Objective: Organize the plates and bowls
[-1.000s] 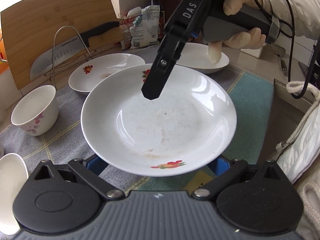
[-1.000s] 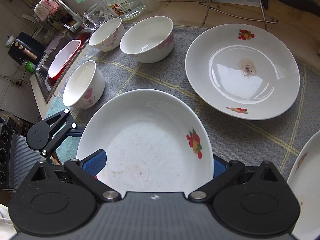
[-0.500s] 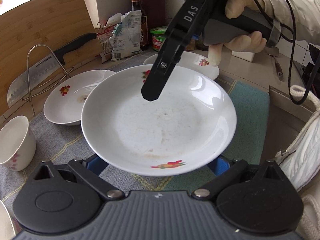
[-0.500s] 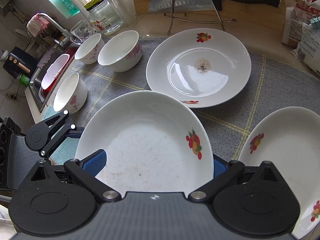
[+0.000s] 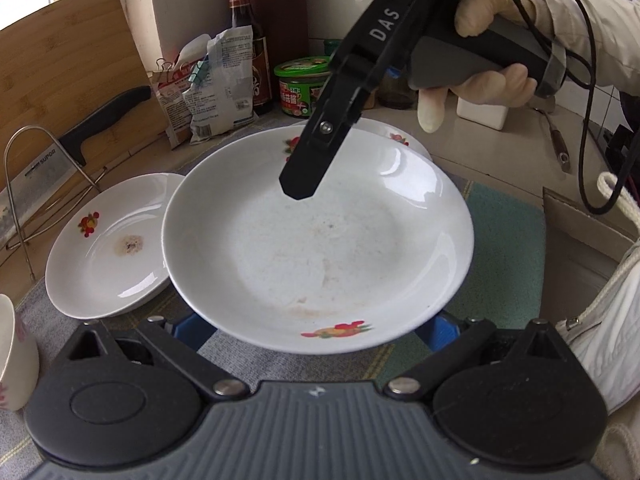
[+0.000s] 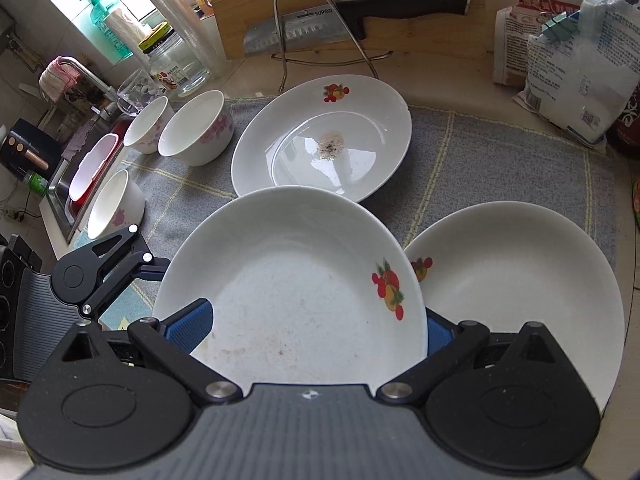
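One white plate with fruit prints [image 5: 316,248] is held in the air between both grippers. My left gripper [image 5: 316,326] is shut on its near rim. My right gripper [image 6: 308,326] is shut on the opposite rim, and one of its fingers [image 5: 316,160] reaches over the plate in the left wrist view. The held plate fills the right wrist view [image 6: 292,296]. A second plate [image 6: 324,140] with a brown stain lies on the grey mat [image 6: 500,168]. A third plate [image 6: 520,292] lies just right of the held one. Three white bowls [image 6: 200,130] stand at the left.
A cleaver on a wire rack [image 6: 320,28] leans on a wooden board behind the plates. Food bags [image 6: 568,60], a sauce bottle [image 5: 244,40] and a green jar [image 5: 300,88] stand at the back. A sink [image 6: 88,168] lies left of the mat.
Both grippers have carried the held plate to the right over the mat. The third plate has come fully into view beside it; the bowls have slid off to the left.
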The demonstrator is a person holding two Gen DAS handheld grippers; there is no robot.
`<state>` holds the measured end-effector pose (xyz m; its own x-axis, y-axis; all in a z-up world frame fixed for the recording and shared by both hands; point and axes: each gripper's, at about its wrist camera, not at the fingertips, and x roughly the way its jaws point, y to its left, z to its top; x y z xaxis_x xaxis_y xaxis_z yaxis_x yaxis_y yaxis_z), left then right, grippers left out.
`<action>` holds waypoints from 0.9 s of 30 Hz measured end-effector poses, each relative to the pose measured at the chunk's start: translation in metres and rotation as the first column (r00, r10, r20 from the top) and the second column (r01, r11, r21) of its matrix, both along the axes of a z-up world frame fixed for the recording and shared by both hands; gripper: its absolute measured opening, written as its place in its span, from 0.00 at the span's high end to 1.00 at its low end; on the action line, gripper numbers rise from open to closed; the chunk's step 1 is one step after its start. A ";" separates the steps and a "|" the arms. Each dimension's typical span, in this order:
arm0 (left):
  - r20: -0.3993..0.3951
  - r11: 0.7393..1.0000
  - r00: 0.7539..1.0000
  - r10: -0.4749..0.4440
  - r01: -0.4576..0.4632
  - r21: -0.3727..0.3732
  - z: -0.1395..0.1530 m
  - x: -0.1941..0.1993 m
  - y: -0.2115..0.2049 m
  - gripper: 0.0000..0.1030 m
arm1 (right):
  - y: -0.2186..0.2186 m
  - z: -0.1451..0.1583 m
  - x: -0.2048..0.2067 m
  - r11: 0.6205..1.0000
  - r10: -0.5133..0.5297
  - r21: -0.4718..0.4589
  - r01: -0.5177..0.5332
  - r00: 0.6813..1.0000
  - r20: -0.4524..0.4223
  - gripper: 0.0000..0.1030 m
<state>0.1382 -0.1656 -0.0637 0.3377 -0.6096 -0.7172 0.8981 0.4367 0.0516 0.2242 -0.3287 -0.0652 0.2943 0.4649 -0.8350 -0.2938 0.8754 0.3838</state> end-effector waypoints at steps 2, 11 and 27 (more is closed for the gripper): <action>0.000 1.000 1.000 -0.004 0.004 0.000 0.000 0.002 -0.007 0.01 | -0.009 -0.001 0.001 1.000 -0.009 0.004 0.009 1.000 0.005 0.00; 0.004 0.999 0.999 -0.032 0.032 0.024 -0.005 0.009 -0.037 0.01 | -0.042 -0.006 0.002 0.999 -0.051 0.020 0.050 0.999 0.020 0.00; -0.047 0.997 0.996 -0.071 0.073 0.032 -0.015 0.023 -0.073 0.01 | -0.083 -0.019 -0.001 0.991 -0.134 0.019 0.134 0.991 0.020 0.00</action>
